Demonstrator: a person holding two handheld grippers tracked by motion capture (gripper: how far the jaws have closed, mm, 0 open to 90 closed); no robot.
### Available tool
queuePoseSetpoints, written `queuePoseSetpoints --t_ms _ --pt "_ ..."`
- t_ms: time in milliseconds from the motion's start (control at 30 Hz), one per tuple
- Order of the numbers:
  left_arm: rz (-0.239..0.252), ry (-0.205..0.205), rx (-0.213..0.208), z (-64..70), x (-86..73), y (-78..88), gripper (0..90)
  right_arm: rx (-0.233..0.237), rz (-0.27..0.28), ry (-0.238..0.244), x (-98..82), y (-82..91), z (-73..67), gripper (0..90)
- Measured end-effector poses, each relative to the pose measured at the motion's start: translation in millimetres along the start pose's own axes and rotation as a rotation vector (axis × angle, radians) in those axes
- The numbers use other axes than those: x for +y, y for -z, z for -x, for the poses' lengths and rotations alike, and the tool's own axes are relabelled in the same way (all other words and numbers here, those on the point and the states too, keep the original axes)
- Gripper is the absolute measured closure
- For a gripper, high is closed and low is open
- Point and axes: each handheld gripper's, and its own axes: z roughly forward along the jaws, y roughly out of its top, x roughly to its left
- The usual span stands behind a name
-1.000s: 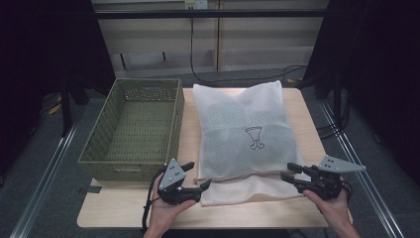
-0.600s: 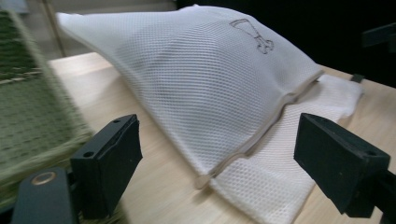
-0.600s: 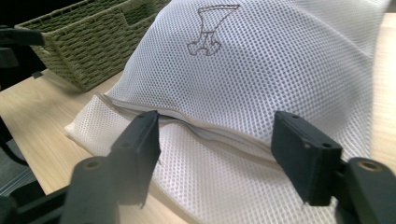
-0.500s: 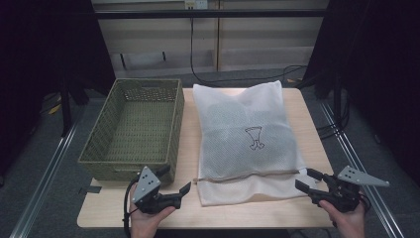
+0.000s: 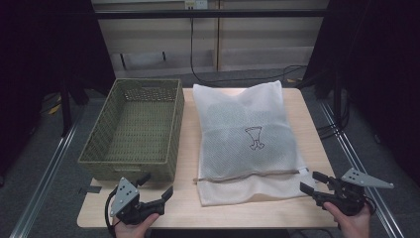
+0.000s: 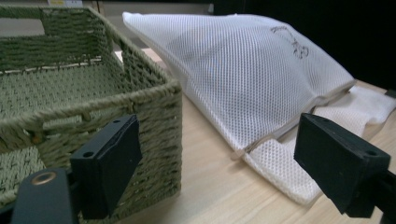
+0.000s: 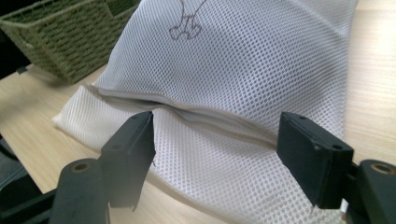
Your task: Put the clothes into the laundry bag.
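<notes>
A white mesh bag [image 5: 245, 144] with a small drawn logo lies flat on the wooden table [image 5: 183, 208], its zip seam [image 5: 247, 175] near the front edge. My left gripper [image 5: 157, 184] stands open at the front left, beside the corner of the green woven basket [image 5: 133, 124] and apart from the bag. My right gripper [image 5: 310, 182] stands open just off the bag's front right corner. Both pairs of jaws have just been opening, with nothing between them. The left gripper view has the left gripper [image 6: 224, 154], basket [image 6: 70, 93] and bag [image 6: 243, 70]. The right gripper [image 7: 215, 144] faces the bag [image 7: 243, 60].
The basket is empty and fills the table's left half. A person's hands come in at the front edge. Cables [image 5: 198, 74] run along the floor behind the table before a pale cabinet. Metal rails [image 5: 49, 163] flank the table on both sides.
Both grippers have left the bag's front edge. The left one moved left toward the basket's corner, the right one moved right past the bag's corner. The bag lies still.
</notes>
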Motion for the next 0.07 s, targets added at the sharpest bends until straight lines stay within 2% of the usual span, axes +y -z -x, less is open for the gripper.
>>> queuePoseSetpoints --t_ms 67 --pt "0.001 -0.001 -0.005 0.3 0.1 -0.3 12.9 0.002 -0.007 0.006 0.7 -3.1 -1.1 27.2"
